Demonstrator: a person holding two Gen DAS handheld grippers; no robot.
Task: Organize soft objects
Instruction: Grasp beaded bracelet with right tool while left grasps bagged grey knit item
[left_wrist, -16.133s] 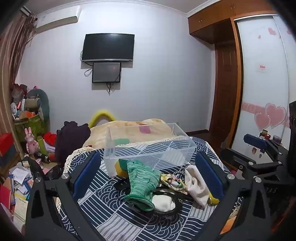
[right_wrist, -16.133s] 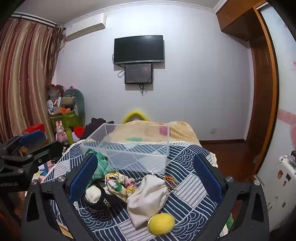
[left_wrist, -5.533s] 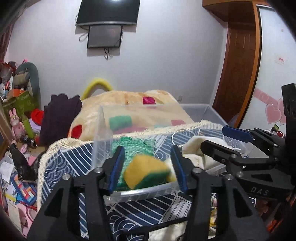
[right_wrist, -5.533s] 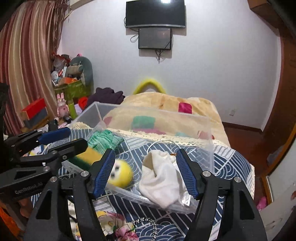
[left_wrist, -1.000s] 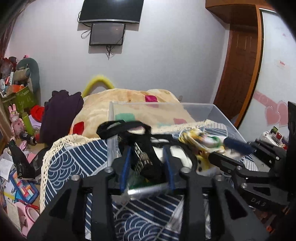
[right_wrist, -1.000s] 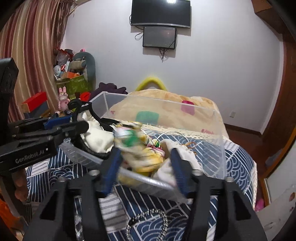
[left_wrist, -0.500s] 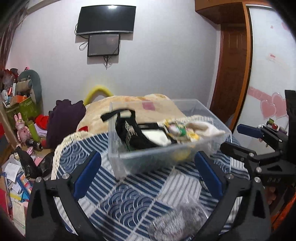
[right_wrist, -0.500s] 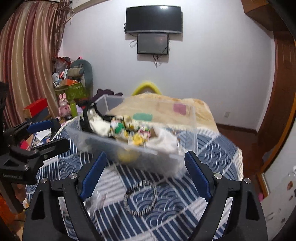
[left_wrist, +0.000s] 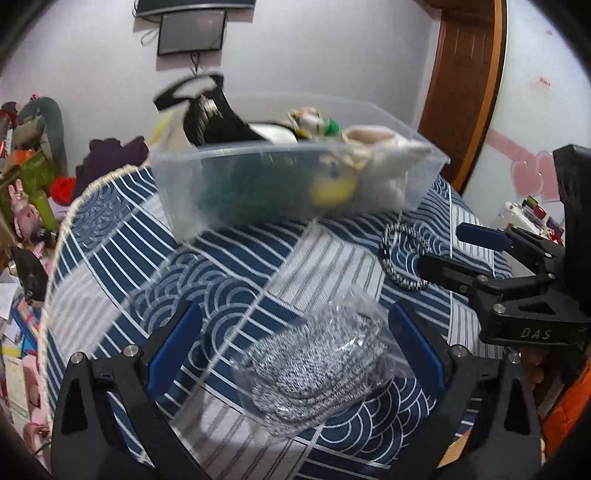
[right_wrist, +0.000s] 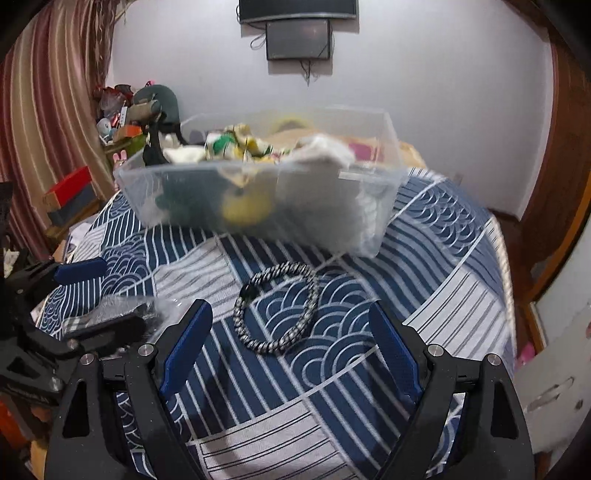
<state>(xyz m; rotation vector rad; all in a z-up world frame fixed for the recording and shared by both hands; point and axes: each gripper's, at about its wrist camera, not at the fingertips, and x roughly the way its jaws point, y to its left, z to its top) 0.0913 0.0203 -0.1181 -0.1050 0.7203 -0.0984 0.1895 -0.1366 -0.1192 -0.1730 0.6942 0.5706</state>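
Grey-and-white knitted cloth in a clear plastic bag (left_wrist: 317, 365) lies near the front edge of the blue wave-patterned bedspread (left_wrist: 122, 236), between the spread blue pads of the left gripper (left_wrist: 295, 354), untouched. The right gripper (right_wrist: 291, 354) also stands wide, empty, over a braided grey bracelet (right_wrist: 279, 308). Farther back sits a clear plastic bin (right_wrist: 258, 195) heaped with soft things; a wall screen (right_wrist: 298, 40) hangs behind.
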